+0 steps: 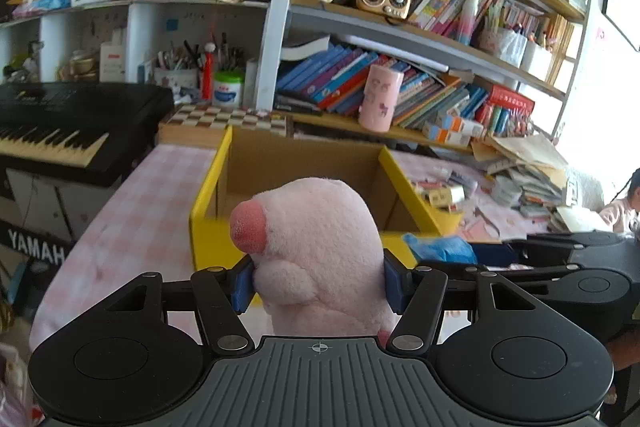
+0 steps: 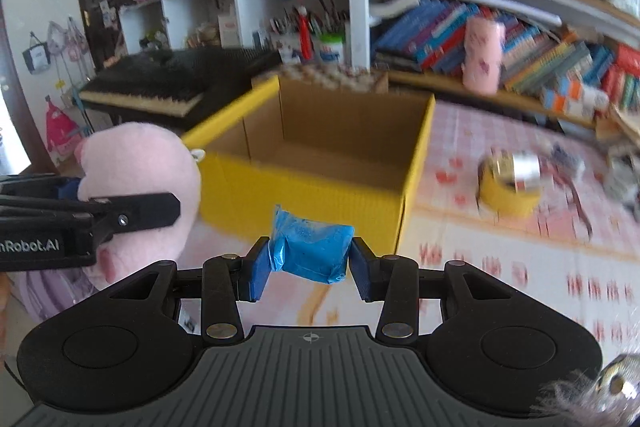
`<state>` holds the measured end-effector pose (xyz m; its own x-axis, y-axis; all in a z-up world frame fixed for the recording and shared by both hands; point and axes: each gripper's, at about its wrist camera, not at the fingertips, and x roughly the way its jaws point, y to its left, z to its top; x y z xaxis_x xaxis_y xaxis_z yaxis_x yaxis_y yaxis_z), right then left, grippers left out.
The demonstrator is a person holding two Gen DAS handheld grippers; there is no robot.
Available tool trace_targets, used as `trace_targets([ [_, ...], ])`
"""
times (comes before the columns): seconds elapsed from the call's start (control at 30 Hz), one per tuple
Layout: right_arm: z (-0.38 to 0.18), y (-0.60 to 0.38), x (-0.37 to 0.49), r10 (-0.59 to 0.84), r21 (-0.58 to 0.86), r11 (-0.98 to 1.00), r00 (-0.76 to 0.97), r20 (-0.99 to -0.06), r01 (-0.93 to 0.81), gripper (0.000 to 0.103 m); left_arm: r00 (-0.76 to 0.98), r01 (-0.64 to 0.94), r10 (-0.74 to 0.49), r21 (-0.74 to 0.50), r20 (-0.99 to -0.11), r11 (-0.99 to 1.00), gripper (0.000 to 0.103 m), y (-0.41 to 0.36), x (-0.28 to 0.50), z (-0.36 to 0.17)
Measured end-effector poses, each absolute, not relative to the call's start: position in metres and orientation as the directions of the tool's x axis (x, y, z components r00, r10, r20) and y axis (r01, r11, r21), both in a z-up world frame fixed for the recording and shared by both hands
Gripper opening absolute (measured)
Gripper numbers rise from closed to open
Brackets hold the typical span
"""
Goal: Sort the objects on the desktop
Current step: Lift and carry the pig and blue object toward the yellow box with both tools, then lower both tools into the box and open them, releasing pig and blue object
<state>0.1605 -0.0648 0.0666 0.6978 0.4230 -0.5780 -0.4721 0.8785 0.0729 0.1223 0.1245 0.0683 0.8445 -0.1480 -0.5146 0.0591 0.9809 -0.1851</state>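
Closest to me, my left hand-held gripper (image 1: 319, 285) is clamped on a pink plush toy (image 1: 316, 259), the blue pads pressing into its soft sides low on the body so the head and snout stand up above the fingers. Gripping it low looks sensible to me: the bulk stays upright and should drop cleanly once I let go.

My right hand-held gripper (image 2: 310, 265) is closed on a small blue packet (image 2: 310, 251), pinched across its short ends, with one twisted end of the wrapper bunched against the left pad. Held that way it sits level between the fingers and clear of the table (image 2: 500, 259). In the right view the plush toy shows just beside it on the left, so both loads travel side by side.

Just beyond both is the open cardboard box (image 2: 320, 163) with yellow outer walls, standing on the pink checked cloth. I judge it the sorting target, and neither load is over its opening yet.

To the right of the box lies a yellow roll, tape I think, though blur makes that uncertain (image 2: 510, 183). Farther back stand the keyboard (image 1: 60, 123) and crowded bookshelves (image 1: 400, 83).
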Motion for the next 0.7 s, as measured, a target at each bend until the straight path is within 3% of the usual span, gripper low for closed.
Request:
trace_targets([
  [0.3,0.080,-0.046,0.244,0.481,-0.050,0.790,0.668,-0.568,-0.612,0.039,0.832,0.044,-0.106,-0.125,-0.544,0.991,0.061,0.126,0.207,0.076],
  [0.53,0.052,-0.012,0.317,0.465,-0.255,0.570,0.562,-0.684,-0.781,0.039,0.738,0.094,-0.080,-0.015,-0.670,0.995,0.062,0.113,0.287,0.051],
  [0.7,0.027,0.009,0.351,0.429,-0.321,0.361,0.461,-0.777,-0.876,0.039,0.665,0.092,-0.025,0.049,-0.747,0.995,0.062,0.115,0.333,0.032],
])
